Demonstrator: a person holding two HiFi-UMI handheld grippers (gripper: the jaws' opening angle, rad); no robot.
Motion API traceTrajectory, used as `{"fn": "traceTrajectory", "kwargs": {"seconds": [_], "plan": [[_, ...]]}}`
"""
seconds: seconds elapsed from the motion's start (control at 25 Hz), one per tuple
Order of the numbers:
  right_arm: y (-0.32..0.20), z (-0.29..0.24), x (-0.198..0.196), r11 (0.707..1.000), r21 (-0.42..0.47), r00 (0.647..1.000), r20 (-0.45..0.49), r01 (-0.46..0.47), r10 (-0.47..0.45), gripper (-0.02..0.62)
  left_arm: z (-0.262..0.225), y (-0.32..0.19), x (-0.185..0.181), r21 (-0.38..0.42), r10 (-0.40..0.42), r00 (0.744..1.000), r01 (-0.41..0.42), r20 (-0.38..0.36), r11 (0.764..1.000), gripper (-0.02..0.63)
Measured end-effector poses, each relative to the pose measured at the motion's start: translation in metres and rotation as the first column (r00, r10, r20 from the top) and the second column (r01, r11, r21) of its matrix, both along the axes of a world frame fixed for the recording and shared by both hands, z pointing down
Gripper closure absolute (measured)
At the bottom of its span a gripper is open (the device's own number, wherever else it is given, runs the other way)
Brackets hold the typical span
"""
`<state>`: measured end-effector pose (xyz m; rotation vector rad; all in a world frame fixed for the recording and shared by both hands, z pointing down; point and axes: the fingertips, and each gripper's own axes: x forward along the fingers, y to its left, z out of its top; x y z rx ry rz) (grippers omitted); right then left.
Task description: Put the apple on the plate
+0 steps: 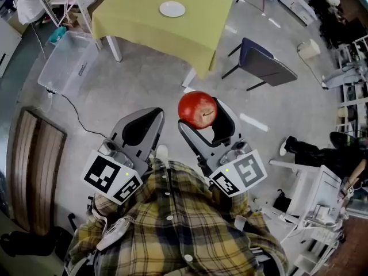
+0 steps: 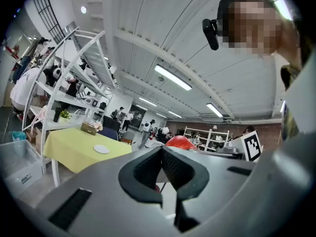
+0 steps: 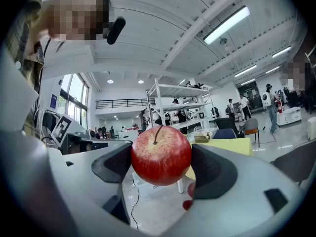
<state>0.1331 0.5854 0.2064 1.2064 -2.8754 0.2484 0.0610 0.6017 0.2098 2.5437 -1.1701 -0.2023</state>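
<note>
No legible words, brands or numbers anywhere. Left marker cube (image 1: 112,179) and right marker cube (image 1: 240,174): black-and-white square code patterns only, no letters or digits. Small dark label (image 1: 82,68) on clear plastic bin (image 1: 62,62): print too small to read. Blue wall sign (image 3: 53,101) beside the windows, right gripper view: pale marks, too blurred to make out.

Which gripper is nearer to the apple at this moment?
Right. The right gripper holds the apple between its jaws, with both pads pressing its sides. The left gripper is alongside, to the apple's left, with jaws together and empty, not touching it.
</note>
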Motion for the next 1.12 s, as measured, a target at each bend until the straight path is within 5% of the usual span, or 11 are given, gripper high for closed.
{"fn": "traceTrajectory", "kwargs": {"seconds": [0.56,1.12], "plan": [[-0.017,0.011,0.001,0.999,-0.022,0.999,0.012,0.046,-0.046,0.232,0.007,-0.010,0.001,-0.010,-0.049,0.999,0.049,0.016,0.999,0.598],[-0.122,0.010,-0.044,0.999,-0.029,1.000,-0.013,-0.012,0.012,0.232,0.006,-0.120,-0.047,-0.008,-0.005,1.000,0.005,-0.009,1.000,0.598]]}}
